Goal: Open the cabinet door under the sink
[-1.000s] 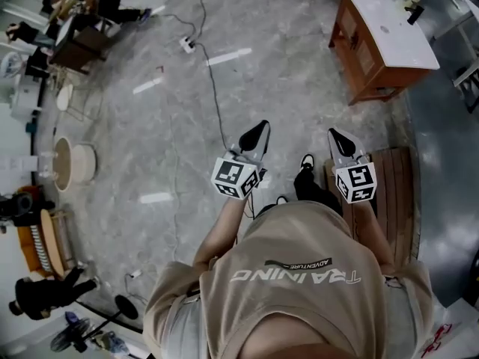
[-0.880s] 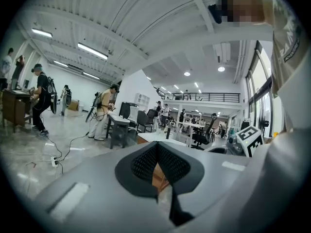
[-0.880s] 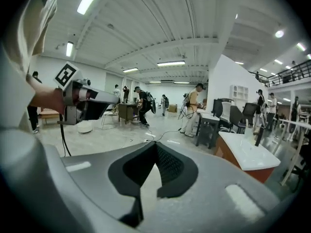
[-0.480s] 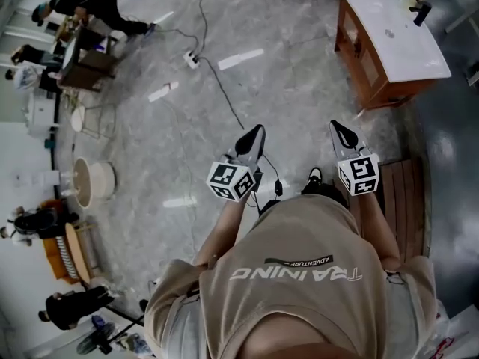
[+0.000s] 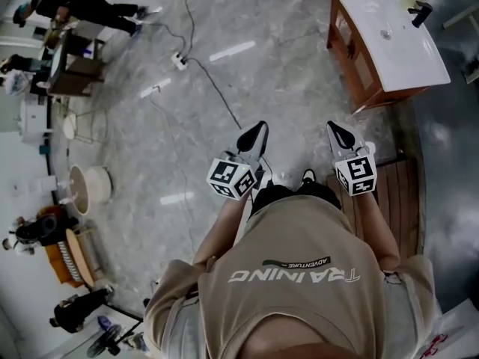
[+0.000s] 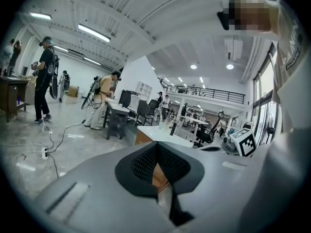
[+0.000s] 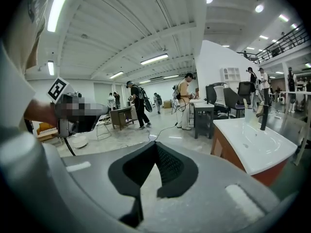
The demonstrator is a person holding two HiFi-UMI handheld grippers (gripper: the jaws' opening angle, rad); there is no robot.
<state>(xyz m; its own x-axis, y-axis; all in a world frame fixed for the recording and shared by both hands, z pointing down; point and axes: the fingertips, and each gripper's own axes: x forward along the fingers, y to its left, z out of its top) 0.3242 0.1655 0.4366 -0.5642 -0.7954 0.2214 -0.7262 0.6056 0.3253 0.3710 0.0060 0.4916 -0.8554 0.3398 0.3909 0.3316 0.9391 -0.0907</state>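
The sink cabinet (image 5: 358, 60) is a wooden unit with a white basin top (image 5: 393, 32) and a dark faucet (image 5: 419, 12), standing on the floor at the head view's upper right. Its doors face left and look closed. My left gripper (image 5: 255, 133) and right gripper (image 5: 337, 133) are held out in front of the person's chest, well short of the cabinet, both shut and empty. The left gripper view shows the left gripper (image 6: 156, 145) with the cabinet (image 6: 142, 137) just behind its tips. The right gripper view shows the right gripper (image 7: 155, 144) with the cabinet (image 7: 233, 157) at the right.
A black cable with a power strip (image 5: 178, 60) runs across the marble floor ahead. A slatted wooden platform (image 5: 395, 193) lies at the right, below the cabinet. Desks, chairs and several people (image 5: 82, 6) are far left, with a round tub (image 5: 91, 185).
The view has shifted as the person stepped forward; the cabinet sits slightly closer and higher in the frame. Both grippers stay shut and keep their places in front of the chest.
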